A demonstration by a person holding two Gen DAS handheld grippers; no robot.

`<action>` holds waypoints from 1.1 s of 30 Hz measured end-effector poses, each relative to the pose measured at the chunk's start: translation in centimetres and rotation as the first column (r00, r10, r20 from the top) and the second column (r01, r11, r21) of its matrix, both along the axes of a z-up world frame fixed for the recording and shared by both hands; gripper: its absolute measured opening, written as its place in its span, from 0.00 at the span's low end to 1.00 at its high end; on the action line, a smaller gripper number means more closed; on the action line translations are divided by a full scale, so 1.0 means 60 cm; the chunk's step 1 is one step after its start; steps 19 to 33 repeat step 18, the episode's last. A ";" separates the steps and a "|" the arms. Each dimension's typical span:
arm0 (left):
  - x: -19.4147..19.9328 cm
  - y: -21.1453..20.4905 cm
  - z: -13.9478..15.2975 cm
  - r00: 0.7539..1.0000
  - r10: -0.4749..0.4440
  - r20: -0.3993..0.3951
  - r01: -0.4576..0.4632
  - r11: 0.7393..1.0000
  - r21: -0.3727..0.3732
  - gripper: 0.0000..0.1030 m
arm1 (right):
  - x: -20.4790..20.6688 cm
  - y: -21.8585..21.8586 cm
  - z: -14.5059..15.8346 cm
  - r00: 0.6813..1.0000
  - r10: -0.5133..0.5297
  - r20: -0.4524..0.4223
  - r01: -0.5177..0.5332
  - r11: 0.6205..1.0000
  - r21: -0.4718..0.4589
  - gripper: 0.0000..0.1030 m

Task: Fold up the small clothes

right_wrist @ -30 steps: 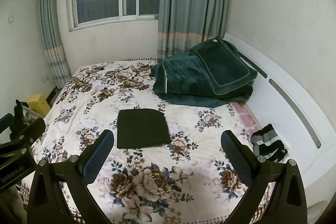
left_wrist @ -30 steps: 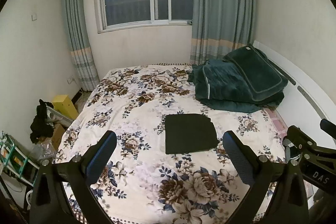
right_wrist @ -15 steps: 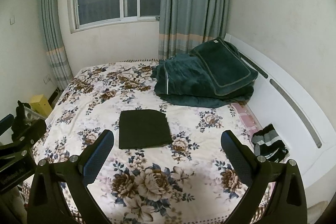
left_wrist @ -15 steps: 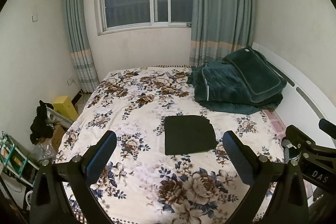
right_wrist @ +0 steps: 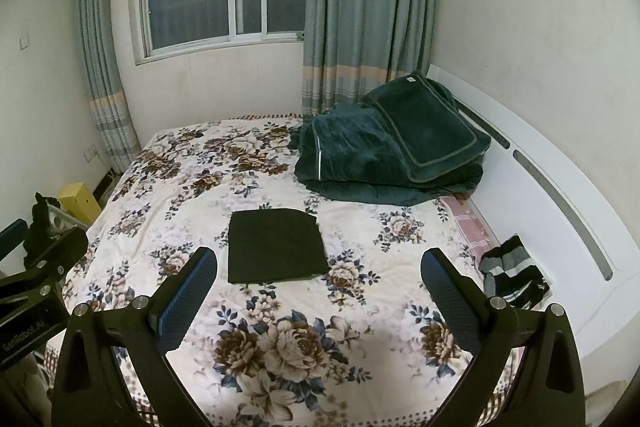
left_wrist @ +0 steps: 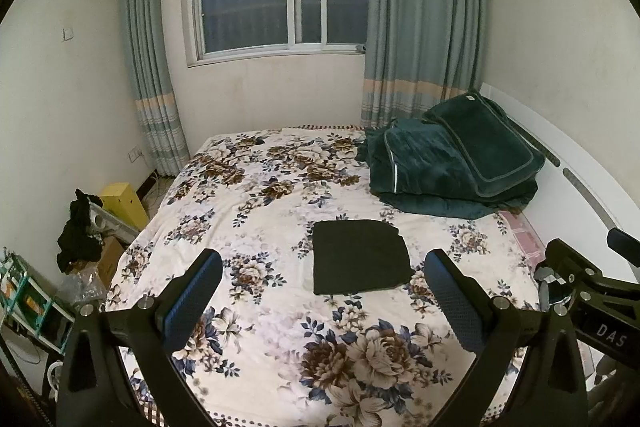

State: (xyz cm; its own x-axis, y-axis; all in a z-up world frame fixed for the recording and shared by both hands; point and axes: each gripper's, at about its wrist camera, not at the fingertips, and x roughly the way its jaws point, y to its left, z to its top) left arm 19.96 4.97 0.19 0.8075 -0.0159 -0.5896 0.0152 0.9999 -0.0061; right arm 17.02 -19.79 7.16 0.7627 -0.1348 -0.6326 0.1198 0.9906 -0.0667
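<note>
Both grippers, left [left_wrist: 322, 301] and right [right_wrist: 318, 297], gape empty. Folded cloth [left_wrist: 359, 257] at frame centre; careless regrasp likely undoes layers.

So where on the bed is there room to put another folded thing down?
Left of the dark folded garment, the floral bedspread is bare up to the window end. The near strip in front is free too. The far right corner is crowded by the green blankets, and the striped clothes fill the right edge.

Folded garment [left_wrist: 360, 257] matt dark cloth; blanket [left_wrist: 452, 167] plush; bedsheet [left_wrist: 260, 211] printed cotton.
</note>
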 end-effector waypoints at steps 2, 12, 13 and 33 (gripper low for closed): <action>-0.002 0.000 0.000 1.000 0.001 0.001 -0.001 1.000 0.001 1.00 | -0.004 0.002 -0.001 1.000 -0.002 0.000 0.002 1.000 -0.001 1.00; -0.004 0.001 0.000 1.000 0.002 0.001 -0.002 1.000 0.000 1.00 | -0.013 0.011 0.001 1.000 -0.001 0.005 0.001 1.000 0.002 1.00; -0.005 0.001 0.000 1.000 0.002 0.002 -0.002 1.000 -0.001 1.00 | -0.015 0.011 0.000 1.000 -0.004 0.004 0.004 1.000 0.002 1.00; -0.017 -0.001 0.009 1.000 0.011 0.016 -0.011 1.000 -0.005 1.00 | -0.011 0.019 0.004 1.000 0.002 0.003 -0.002 1.000 0.003 1.00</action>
